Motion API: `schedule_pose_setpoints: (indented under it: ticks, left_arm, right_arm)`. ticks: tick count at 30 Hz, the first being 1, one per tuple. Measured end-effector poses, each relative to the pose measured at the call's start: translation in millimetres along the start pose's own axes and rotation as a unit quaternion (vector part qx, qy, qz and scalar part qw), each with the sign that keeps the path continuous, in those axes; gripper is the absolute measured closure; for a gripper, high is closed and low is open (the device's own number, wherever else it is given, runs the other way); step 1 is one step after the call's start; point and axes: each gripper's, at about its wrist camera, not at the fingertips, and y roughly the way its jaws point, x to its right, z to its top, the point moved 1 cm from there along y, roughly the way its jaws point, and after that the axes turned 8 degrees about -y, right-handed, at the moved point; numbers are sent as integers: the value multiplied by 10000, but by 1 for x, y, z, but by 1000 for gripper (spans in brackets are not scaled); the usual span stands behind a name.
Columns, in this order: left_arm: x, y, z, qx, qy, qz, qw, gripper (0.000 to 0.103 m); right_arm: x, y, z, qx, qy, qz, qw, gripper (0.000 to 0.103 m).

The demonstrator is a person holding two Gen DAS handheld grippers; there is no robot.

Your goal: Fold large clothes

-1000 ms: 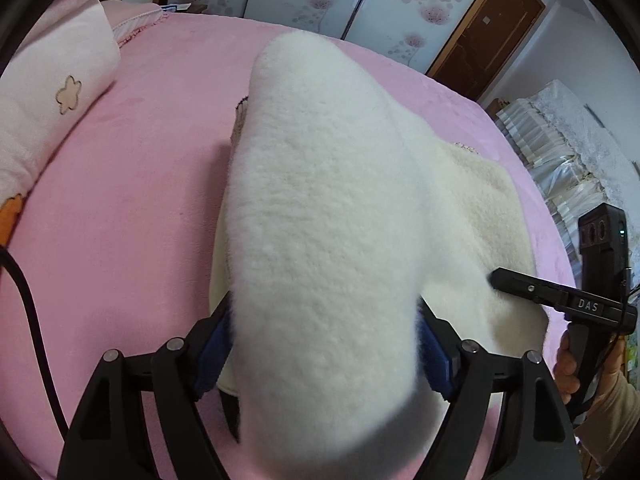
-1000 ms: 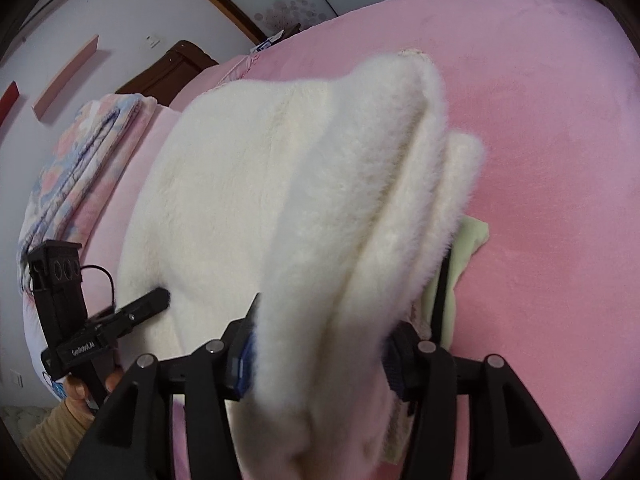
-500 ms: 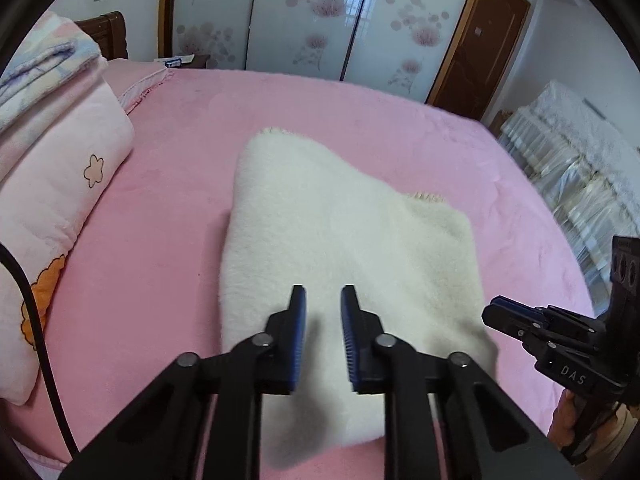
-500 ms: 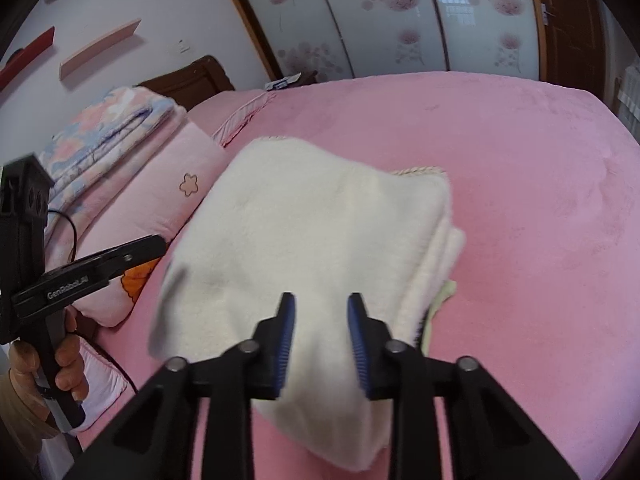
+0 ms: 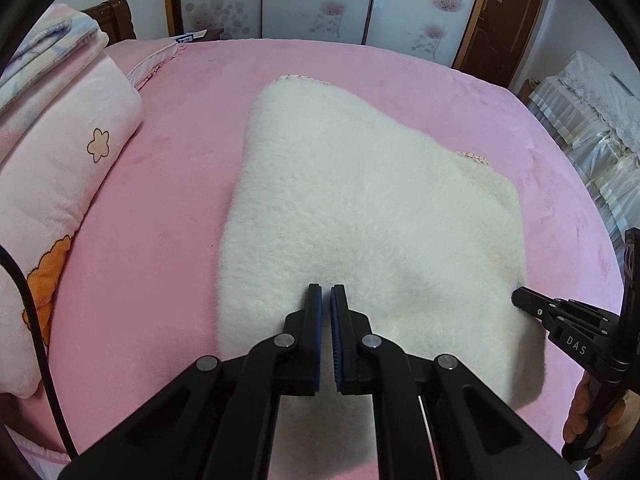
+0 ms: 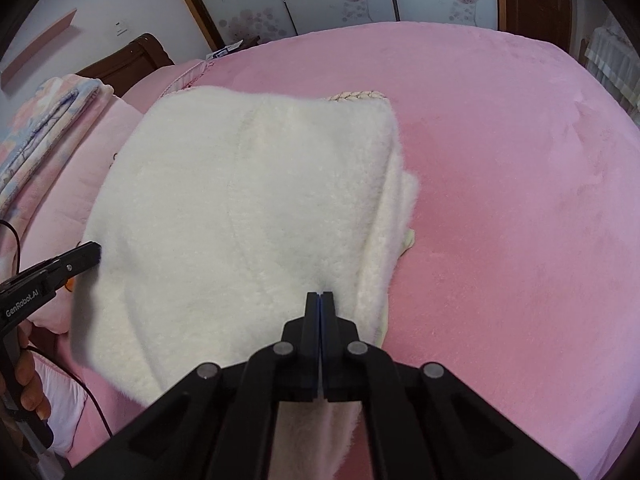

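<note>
Left wrist view, from left to right: folded pink quilt (image 5: 68, 168) along the bed's edge, cream fleece garment (image 5: 360, 216) lying folded on the pink bed (image 5: 168, 208), left claw (image 5: 326, 292) above its near edge, just clenched with nothing between its blue pads. Right wrist view, left to right: left claw (image 6: 94, 250) at the garment's (image 6: 256, 208) left edge, then right claw (image 6: 320, 298), likewise just clenched and empty, over the garment's near right part.

cream fleece garment (image 5: 360, 216) on pink bedspread (image 5: 168, 208); pink flower-print pillow (image 5: 60, 168).
</note>
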Motion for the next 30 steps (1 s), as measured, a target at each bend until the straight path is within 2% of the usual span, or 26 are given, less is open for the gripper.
schedule_pose_setpoints:
  ticks: [8, 11, 14, 16, 19, 23, 25, 27, 30]
  left_arm:
    - [3, -10, -4, 15, -52, 96, 9999, 98]
    - [10, -20, -11, -80, 9, 202, 9998, 89]
    - [21, -38, -24, -140, 74, 197, 9997, 87]
    - [29, -56, -33, -196, 23, 52, 9998, 85]
    - [46, -91, -50, -278, -70, -159, 9995, 77]
    - [74, -151, -78, -214, -111, -325, 9992, 74]
    - [89, -179, -94, -148, -199, -405, 9989, 68]
    - [105, -208, -112, -81, -377, -464, 9982, 55]
    - [131, -242, -140, -38, -521, -522, 9973, 55]
  right_arm:
    - [-4, -17, 1, -89, 117, 51, 9999, 103]
    - [-7, -40, -2, -33, 123, 92, 9999, 103]
    - [-7, -70, -10, 36, 104, 173, 9998, 103]
    - [-8, -92, -15, 87, 94, 192, 9997, 103]
    - [-7, -131, -26, 137, 83, 246, 9996, 100]
    - [-2, -190, -48, 198, 76, 450, 9988, 100]
    - [2, -219, -63, 237, -1, 541, 9983, 100]
    - [9, -249, -80, 237, -124, 615, 9977, 100]
    - [23, -294, -106, 242, -268, 736, 9966, 100]
